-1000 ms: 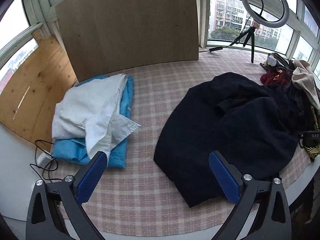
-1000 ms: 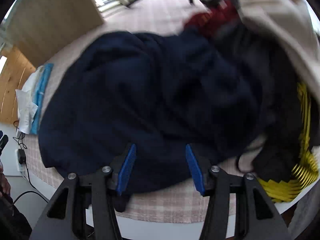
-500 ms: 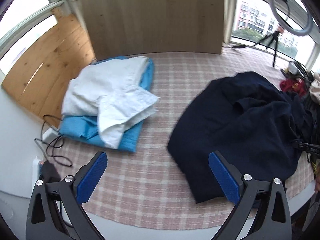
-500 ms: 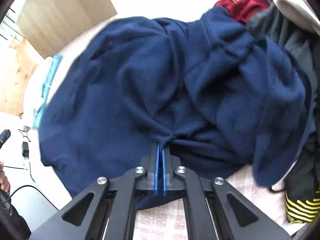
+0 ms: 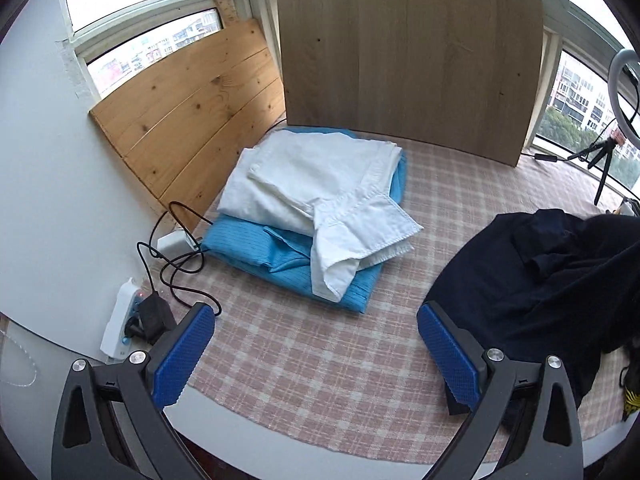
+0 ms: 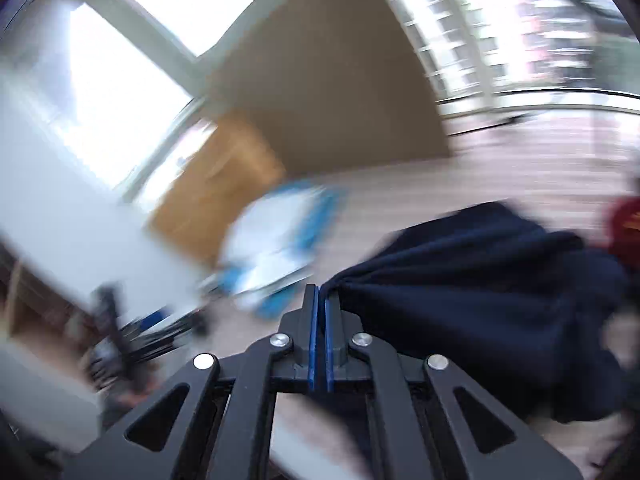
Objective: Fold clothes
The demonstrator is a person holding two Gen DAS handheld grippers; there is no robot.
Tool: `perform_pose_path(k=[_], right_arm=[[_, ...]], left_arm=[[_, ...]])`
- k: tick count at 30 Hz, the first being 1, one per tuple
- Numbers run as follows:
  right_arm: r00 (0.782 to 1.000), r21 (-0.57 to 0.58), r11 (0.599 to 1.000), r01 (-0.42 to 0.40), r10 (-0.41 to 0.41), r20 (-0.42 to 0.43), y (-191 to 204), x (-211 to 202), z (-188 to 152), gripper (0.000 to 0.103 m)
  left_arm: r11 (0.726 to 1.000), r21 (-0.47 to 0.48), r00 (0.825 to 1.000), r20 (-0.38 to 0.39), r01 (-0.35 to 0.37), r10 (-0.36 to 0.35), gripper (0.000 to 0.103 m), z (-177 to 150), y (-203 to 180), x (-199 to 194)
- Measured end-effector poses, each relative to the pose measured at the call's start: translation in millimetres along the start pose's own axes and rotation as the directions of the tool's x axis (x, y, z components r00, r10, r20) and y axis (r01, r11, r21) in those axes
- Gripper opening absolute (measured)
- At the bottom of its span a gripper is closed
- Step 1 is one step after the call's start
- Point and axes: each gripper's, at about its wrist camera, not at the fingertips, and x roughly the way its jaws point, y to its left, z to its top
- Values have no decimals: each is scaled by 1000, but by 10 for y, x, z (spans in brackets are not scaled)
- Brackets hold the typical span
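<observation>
My left hand-held gripper (image 5: pixel 316 354) hangs over the near edge of the table (image 5: pixel 320 360), its blue pads spread wide with nothing between them. Below it I see only the pink checked cloth that covers the table.

My right hand-held gripper (image 6: pixel 319 308) is clamped tight: the two blue pads sit almost flat against each other, and a bunched fold of the dark navy garment (image 6: pixel 480 288) is pinched at their tips. The cloth fans out from that pinch toward the right, in taut creases. This view is badly smeared, so I cannot tell how much of the garment is off the table.

From the left view the navy garment (image 5: pixel 552 280) lies crumpled on the right side of the table, with one edge close to my right-side pad and part of it running out of the frame.

Well apart from it, toward the back left, a white shirt (image 5: pixel 320 188) rests folded on top of a folded blue garment (image 5: pixel 288 256); one white sleeve or flap hangs loose over the blue edge. A light wooden board (image 5: pixel 408 52) stands upright just behind that pile, and a pine panel (image 5: pixel 192 116) leans beside it on the left.

At the left table edge I see a white power strip (image 5: pixel 120 328) with a black plug and a looped black cable (image 5: pixel 172 248). A ring light (image 5: pixel 620 80) on a small tripod stands at the far right by the window.
</observation>
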Motion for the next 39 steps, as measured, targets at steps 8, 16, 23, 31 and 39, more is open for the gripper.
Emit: perform_pose_path(k=[8, 16, 23, 31, 39], right_arm=[[984, 16, 992, 125, -122, -129, -236, -239, -490, 49], [882, 271, 841, 468, -462, -88, -1579, -928, -595, 54], [931, 112, 937, 331, -306, -198, -1405, -417, -684, 54], [898, 69, 903, 425, -411, -157, -1510, -771, -737, 3], [827, 225, 800, 557, -558, -65, -1731, -1856, -1095, 3]], left_arm=[[993, 82, 995, -34, 91, -89, 102, 49, -437, 148], [917, 273, 952, -181, 291, -249, 102, -134, -1585, 500], [895, 340, 953, -194, 289, -234, 102, -202, -1910, 489], [889, 336, 942, -231, 313, -244, 102, -184, -1931, 564], [735, 453, 858, -361, 504, -366, 102, -509, -2534, 539]])
